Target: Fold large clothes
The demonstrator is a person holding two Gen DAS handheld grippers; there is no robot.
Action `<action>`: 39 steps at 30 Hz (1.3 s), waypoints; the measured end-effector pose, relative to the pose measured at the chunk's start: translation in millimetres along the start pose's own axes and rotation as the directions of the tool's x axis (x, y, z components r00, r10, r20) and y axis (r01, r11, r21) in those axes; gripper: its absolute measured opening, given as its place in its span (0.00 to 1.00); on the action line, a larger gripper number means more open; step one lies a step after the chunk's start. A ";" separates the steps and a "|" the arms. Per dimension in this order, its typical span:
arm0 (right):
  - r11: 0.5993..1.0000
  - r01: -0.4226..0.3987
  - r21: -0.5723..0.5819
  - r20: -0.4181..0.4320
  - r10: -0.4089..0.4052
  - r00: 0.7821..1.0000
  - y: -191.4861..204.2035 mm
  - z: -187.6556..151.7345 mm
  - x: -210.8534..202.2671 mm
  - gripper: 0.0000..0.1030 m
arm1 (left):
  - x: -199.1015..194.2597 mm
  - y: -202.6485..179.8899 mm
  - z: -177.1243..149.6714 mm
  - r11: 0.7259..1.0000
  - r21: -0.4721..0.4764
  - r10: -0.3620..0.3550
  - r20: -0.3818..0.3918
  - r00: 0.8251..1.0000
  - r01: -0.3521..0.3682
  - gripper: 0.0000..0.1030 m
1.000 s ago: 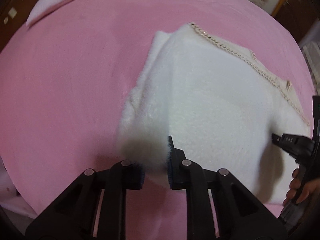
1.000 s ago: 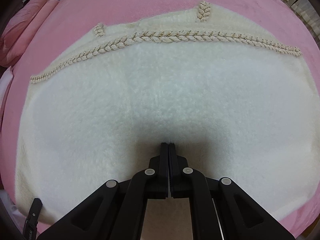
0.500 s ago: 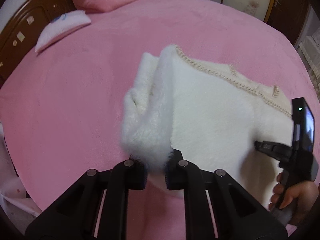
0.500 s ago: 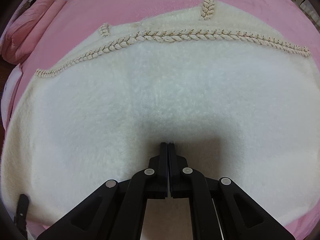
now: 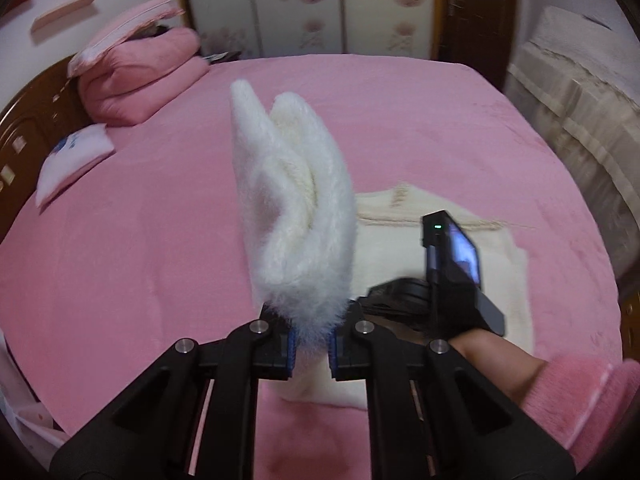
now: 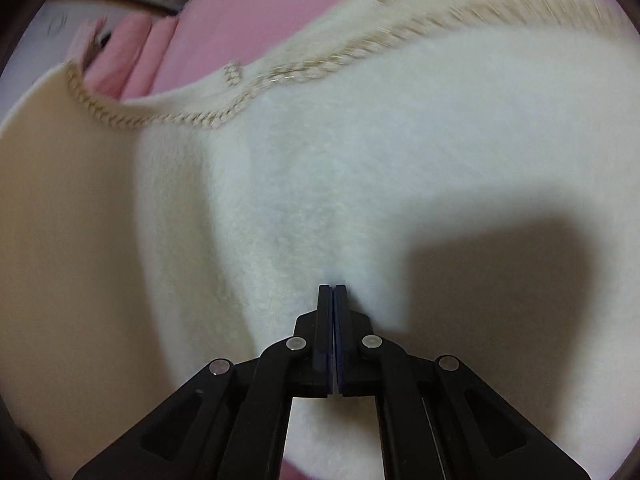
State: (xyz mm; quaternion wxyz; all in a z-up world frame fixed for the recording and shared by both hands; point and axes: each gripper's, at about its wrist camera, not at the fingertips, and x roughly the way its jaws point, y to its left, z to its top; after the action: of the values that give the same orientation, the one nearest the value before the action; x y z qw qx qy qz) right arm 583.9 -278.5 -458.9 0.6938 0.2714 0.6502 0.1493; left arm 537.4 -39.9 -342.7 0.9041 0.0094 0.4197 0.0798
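A white fluffy garment with braided beige trim lies on a pink bed. My left gripper (image 5: 311,338) is shut on a thick fold of the garment (image 5: 296,208) and holds it raised upright above the bed (image 5: 120,240). The rest of the garment (image 5: 496,276) lies flat to the right. My right gripper (image 6: 332,292) is shut, its tips pressed on the garment (image 6: 360,160); it also shows in the left wrist view (image 5: 448,276), held by a hand. The trim (image 6: 200,120) curves across the far edge. The lifted part (image 6: 60,240) rises at the left.
Folded pink bedding (image 5: 136,72) and a pale pillow (image 5: 68,160) lie at the bed's far left by a wooden headboard (image 5: 24,132). Wardrobe doors (image 5: 300,4) stand behind the bed. A covered piece of furniture (image 5: 580,92) stands at the right.
My left gripper has lifted its fold of the garment high off the bed and swung it towards the right. The garment's left side now rises in the right wrist view. The right gripper stays shut.
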 end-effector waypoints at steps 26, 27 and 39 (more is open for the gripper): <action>0.986 -0.100 0.131 -0.048 0.107 0.993 -109.2 14.8 -155.9 0.00 | -48.2 -142.2 19.1 0.962 0.234 -0.128 -0.064 0.990 0.140 0.08; 0.989 -0.099 0.114 -0.004 0.100 0.995 -114.9 21.9 -173.0 0.00 | -48.4 -146.0 18.3 0.963 0.222 -0.136 -0.078 0.988 0.150 0.08; 0.976 -0.174 0.127 0.288 0.132 0.949 -220.4 -24.5 -338.3 0.01 | 28.7 -227.4 -45.0 0.909 0.318 -0.110 -0.442 0.890 0.270 0.15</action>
State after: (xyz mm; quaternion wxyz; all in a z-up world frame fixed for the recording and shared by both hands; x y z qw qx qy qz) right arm 490.4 -641.6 -307.1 0.7418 0.3911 0.5328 0.1135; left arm 552.4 -262.2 -412.7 0.7793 0.1211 0.6080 -0.0913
